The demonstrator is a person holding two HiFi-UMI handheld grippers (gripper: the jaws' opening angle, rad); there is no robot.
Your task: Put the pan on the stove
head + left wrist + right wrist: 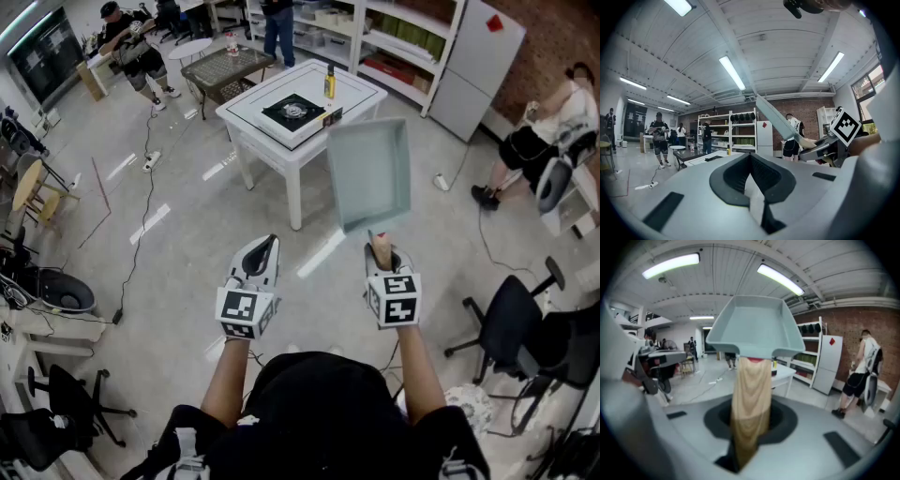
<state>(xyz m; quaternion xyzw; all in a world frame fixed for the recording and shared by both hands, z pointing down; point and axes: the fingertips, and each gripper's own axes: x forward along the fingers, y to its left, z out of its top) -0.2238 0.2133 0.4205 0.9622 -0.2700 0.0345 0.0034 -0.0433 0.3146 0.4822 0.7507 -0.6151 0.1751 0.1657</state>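
Note:
A square pale blue-grey pan point(370, 173) with a wooden handle point(751, 394) hangs in the air in front of me. My right gripper point(380, 246) is shut on that handle, and the pan point(752, 329) tilts up and away from it. The black stove point(293, 111) sits on a white table point(272, 141) farther ahead, well apart from the pan. My left gripper point(262, 251) is beside the right one, shut with nothing in it. In the left gripper view the pan point(776, 119) shows edge-on at the right and the left gripper point(754, 187) fills the bottom.
A yellow bottle point(330, 82) stands on the white table behind the stove. A glass-topped low table point(225, 67), shelves point(394, 37) and a white cabinet point(473, 66) lie beyond. A seated person point(553, 131) and a black office chair point(511, 323) are at the right. Cables point(141, 216) run across the floor.

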